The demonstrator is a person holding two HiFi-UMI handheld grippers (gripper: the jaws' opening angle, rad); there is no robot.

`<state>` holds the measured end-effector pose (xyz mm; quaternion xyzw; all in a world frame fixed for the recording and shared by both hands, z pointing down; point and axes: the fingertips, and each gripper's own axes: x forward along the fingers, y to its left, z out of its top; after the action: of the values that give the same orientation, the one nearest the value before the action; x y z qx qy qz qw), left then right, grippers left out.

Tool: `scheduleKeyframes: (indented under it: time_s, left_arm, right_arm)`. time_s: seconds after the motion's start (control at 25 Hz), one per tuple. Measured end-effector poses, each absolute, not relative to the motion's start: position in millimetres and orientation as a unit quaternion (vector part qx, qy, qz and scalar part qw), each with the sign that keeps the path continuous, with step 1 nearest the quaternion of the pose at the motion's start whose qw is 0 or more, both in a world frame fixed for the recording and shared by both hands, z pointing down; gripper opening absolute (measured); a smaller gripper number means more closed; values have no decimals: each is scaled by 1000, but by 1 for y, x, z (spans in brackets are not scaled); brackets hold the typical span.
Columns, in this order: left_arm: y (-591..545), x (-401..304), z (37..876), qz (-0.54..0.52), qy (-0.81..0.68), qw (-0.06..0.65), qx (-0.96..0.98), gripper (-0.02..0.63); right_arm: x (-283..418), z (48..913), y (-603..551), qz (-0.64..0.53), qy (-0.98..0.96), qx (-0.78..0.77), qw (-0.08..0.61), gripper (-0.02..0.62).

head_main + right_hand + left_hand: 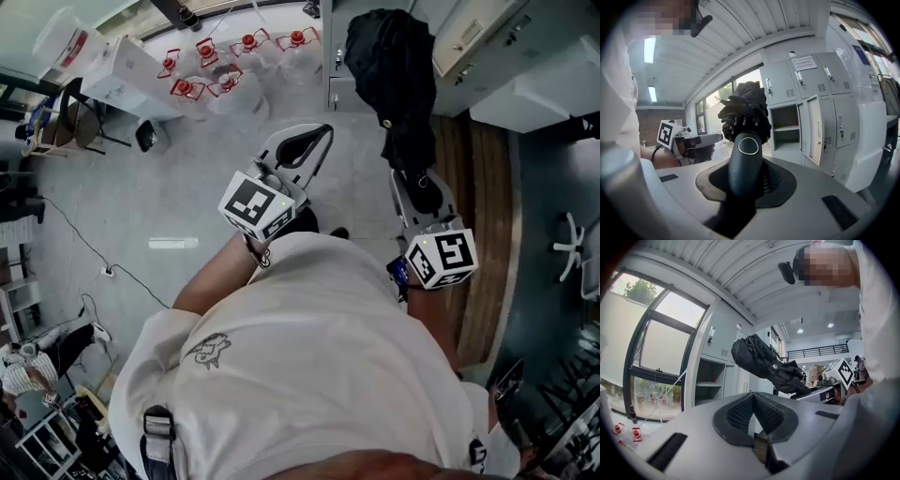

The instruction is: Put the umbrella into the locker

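Observation:
A folded black umbrella (394,75) sticks out ahead of my right gripper (422,192), which is shut on its dark rounded handle (746,159). The bundled canopy (743,115) rises past the jaws, in front of the grey lockers. One locker compartment (785,124) stands open with its door (815,131) swung out, just right of the umbrella. My left gripper (305,141) is held out level to the left, its pads together with nothing between them. In the left gripper view, past that gripper (752,413), I see the umbrella (764,362) and open locker shelves (710,380).
Several clear water jugs with red caps (225,66) stand on the floor at the far left. A white counter (553,84) lies to the right beside a wooden floor strip (483,216). A chair (84,112) and a cable (103,267) are at the left.

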<state>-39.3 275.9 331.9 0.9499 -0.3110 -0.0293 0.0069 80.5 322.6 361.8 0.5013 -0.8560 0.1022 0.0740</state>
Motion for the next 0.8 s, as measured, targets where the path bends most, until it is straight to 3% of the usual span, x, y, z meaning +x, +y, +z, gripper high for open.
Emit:
scheduleKeyframes:
  time_s: [0.8]
  left_arm:
    - [212,-85,337,-31,-326,13,945,12]
  right_arm:
    - [64,366,258,119,-845,516,73,138]
